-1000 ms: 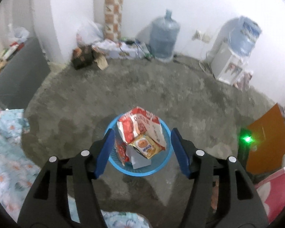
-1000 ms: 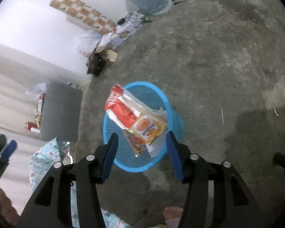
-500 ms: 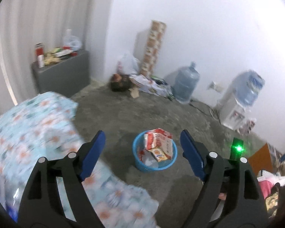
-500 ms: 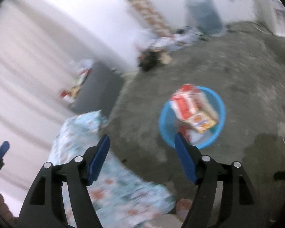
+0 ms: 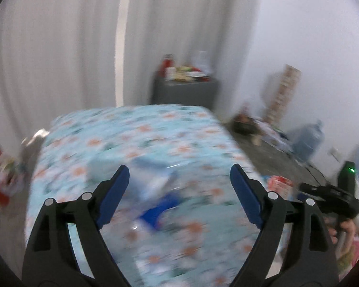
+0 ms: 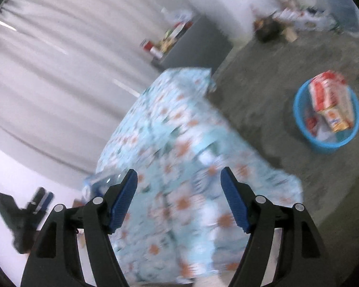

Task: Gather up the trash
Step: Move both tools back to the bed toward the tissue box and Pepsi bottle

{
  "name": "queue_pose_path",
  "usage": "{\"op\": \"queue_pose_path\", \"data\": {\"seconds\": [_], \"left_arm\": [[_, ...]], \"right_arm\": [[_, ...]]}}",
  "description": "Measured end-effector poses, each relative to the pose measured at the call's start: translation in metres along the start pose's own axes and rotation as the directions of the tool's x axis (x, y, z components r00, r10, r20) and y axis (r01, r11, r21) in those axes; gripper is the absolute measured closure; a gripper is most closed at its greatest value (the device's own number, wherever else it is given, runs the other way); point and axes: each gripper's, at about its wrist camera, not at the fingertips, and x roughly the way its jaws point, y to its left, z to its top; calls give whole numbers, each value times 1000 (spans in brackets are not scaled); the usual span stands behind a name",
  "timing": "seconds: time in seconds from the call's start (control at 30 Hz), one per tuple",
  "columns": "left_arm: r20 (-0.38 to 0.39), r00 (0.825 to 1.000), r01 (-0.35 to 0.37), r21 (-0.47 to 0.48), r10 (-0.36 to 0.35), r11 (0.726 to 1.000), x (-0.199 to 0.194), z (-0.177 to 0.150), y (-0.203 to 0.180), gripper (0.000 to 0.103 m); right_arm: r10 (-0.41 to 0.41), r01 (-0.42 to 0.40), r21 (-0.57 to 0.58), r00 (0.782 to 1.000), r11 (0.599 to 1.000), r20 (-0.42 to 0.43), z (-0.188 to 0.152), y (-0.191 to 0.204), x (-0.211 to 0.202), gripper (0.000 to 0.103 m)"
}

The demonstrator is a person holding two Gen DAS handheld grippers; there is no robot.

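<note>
A blue basket [image 6: 300, 110] stands on the concrete floor at the right of the right wrist view, with red, white and orange wrappers [image 6: 328, 102] sticking out of it. My left gripper [image 5: 179, 186] is open and empty above a table with a floral cloth [image 5: 136, 138]. Blurred blue and pale items [image 5: 155, 201] lie on the cloth between its fingers. My right gripper [image 6: 179, 196] is open and empty over the same cloth [image 6: 179, 143]. A clear plastic item [image 6: 98, 181] shows by its left finger. The right gripper also appears at the right of the left wrist view [image 5: 332, 193].
A grey cabinet [image 5: 184, 91] with bottles and packets stands behind the table by white curtains [image 5: 59, 47]. A water jug [image 5: 306, 141], a patterned roll [image 5: 284, 91] and clutter line the far wall. Both views are motion-blurred.
Both grippers have swung left and away from the blue basket to over the floral table. Their jaws have opened wider. Nothing was picked up.
</note>
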Motion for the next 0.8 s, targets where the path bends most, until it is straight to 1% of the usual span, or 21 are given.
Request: {"op": "queue_pose_path", "data": {"seconds": [0.07, 0.2, 0.27, 0.4, 0.5, 0.53, 0.6, 0.63, 0.67, 0.7, 0.73, 0.77, 0.8], "left_arm": [[-6, 999, -44, -67, 44, 997, -2, -9, 31, 21], [-37, 996, -90, -156, 85, 984, 0, -29, 77, 21], [-52, 995, -98, -180, 90, 979, 1, -38, 91, 21], [-75, 992, -114, -212, 100, 971, 13, -51, 107, 21], [-80, 994, -91, -233, 74, 968, 20, -57, 112, 21], [-77, 995, -80, -238, 63, 968, 22, -57, 113, 21], [-73, 997, -52, -248, 34, 967, 29, -54, 117, 21], [-75, 997, -18, -264, -2, 964, 34, -52, 120, 21], [-81, 995, 29, -295, -55, 955, 42, -48, 125, 21], [-89, 992, 56, -318, -89, 946, 48, -46, 128, 21], [-101, 984, 103, -362, -148, 927, 56, -43, 132, 21], [-114, 966, 165, -415, -231, 895, 67, -40, 137, 21], [-126, 936, 230, -484, -328, 844, 79, -39, 143, 21]], "right_arm": [[20, -21, -10, 999, 1000, -48, -6, 12, 14, 33], [50, -56, -34, 988, 998, -147, -19, 38, 47, 33], [61, -70, -44, 979, 997, -192, -27, 50, 62, 33], [79, -98, -61, 962, 993, -262, -41, 70, 83, 33], [82, -108, -72, 950, 992, -300, -48, 83, 99, 33], [95, -123, -71, 947, 990, -307, -47, 88, 103, 33], [123, -154, -69, 935, 986, -332, -45, 98, 112, 33], [135, -169, -70, 928, 983, -347, -43, 104, 118, 33], [141, -179, -76, 923, 981, -357, -42, 108, 122, 33], [145, -187, -81, 919, 979, -368, -40, 115, 127, 33], [152, -194, -77, 915, 978, -373, -39, 118, 131, 33], [162, -203, -72, 912, 977, -378, -39, 121, 135, 33], [171, -210, -60, 907, 976, -384, -40, 123, 140, 33]]}}
